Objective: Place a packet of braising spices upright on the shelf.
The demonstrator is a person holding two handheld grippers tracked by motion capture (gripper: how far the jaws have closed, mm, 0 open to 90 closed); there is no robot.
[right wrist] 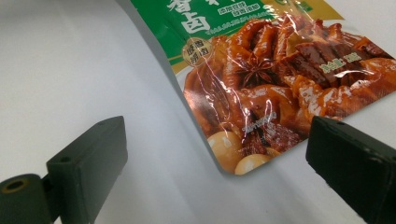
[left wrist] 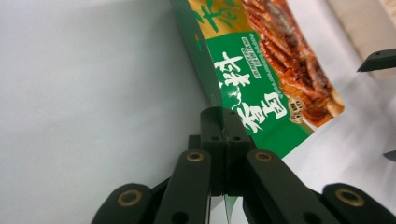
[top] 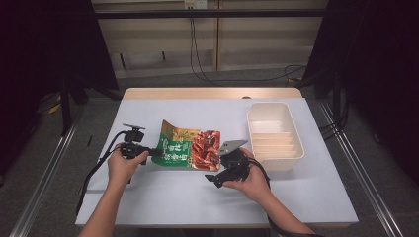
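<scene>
A flat food pouch (top: 190, 147), green and gold with a picture of red-brown braised meat, lies on the white table (top: 163, 192). My left gripper (top: 157, 152) is shut on the pouch's green left edge (left wrist: 223, 122), jaws pinched together on the foil. My right gripper (top: 213, 170) stands open near the pouch's lower right corner (right wrist: 233, 163), which shows a star anise and pale eggs. Its two black fingers (right wrist: 88, 158) spread wide, one on each side of that corner, neither touching it. The corner is slightly lifted off the table.
A cream plastic bin (top: 275, 134) with ribbed dividers sits on the table to the right of the pouch, close to my right hand. A wooden strip (top: 212, 93) runs along the table's far edge. Cables hang behind the table.
</scene>
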